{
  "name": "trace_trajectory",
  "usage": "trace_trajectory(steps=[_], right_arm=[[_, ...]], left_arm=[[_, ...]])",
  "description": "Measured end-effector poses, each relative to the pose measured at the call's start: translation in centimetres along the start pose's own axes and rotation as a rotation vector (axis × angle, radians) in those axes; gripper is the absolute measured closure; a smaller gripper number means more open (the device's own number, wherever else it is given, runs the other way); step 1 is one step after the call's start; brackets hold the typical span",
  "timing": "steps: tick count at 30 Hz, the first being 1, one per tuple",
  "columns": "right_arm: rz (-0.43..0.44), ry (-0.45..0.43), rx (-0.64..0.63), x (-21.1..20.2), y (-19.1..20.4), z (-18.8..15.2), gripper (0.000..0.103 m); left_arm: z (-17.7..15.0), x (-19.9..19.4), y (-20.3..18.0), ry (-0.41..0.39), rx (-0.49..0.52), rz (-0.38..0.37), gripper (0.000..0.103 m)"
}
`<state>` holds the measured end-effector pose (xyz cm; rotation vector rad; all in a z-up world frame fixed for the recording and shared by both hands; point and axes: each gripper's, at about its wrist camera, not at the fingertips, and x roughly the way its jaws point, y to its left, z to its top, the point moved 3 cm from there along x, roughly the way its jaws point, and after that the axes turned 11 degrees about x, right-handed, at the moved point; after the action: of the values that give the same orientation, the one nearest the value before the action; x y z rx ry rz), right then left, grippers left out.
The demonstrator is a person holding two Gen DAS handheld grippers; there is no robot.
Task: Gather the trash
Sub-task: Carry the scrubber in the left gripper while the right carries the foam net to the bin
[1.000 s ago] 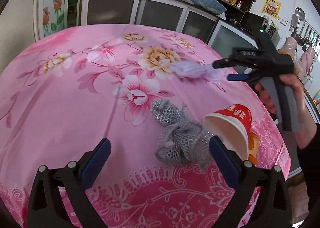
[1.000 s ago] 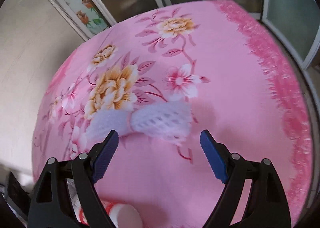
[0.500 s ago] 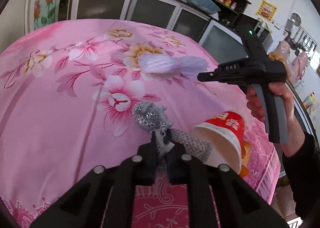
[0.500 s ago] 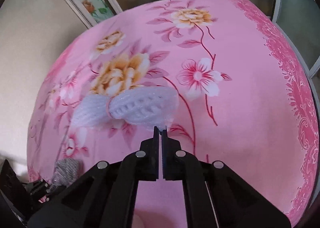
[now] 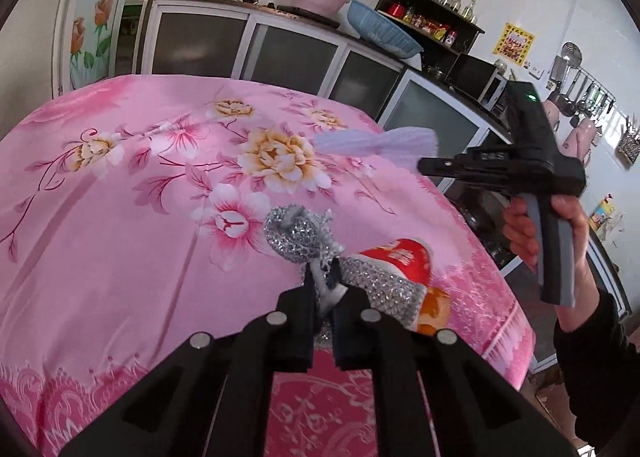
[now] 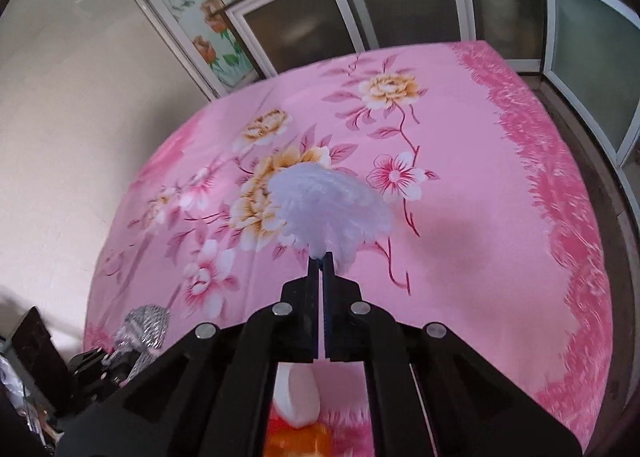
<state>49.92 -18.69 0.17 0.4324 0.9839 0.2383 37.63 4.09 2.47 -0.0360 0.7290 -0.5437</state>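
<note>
Trash is half gathered: our left gripper [image 5: 323,284] pinches the silver mesh [image 5: 304,235] and our right gripper [image 6: 321,257] the white foam net [image 6: 332,203], both just above the tabletop [image 5: 120,217]; the red cup [image 5: 404,257] remains. Both grippers were wide a second ago.

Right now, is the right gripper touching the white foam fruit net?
Touching. The right wrist view shows the right gripper shut on the edge of the white foam fruit net, which fans out from its tips above the pink floral tablecloth.
</note>
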Motion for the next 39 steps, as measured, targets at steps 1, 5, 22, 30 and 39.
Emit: trace_trajectory(steps=[1,5,22,30,39], right_arm=[[0.006,-0.012,0.000,-1.1,-0.2,-0.4,0.102],[0.003,-0.074,-0.014,-5.8,-1.2,-2.8,0.102],[-0.092,-0.339,0.125,-27.7,-14.2,-16.3,0.102],[-0.277,-0.485,0.229,-36.8,-21.4,-25.3,0.102],[-0.476,-0.504,0.382,-40.7,-28.8,-35.1,0.102]], left_arm=[[-0.2,-0.3,-0.3,-0.001,0.000,-0.001,0.098],[-0.8,-1.3,-1.8,-0.012,0.002,-0.015,0.098],[-2.1,-1.5,-19.8,-0.026,0.209,-0.269,0.097],[-4.1,1.1,-32.2,0.025,0.378,-0.462,0.097],[-8.8,4.1,-44.4,0.133,0.557,-0.633,0.097]])
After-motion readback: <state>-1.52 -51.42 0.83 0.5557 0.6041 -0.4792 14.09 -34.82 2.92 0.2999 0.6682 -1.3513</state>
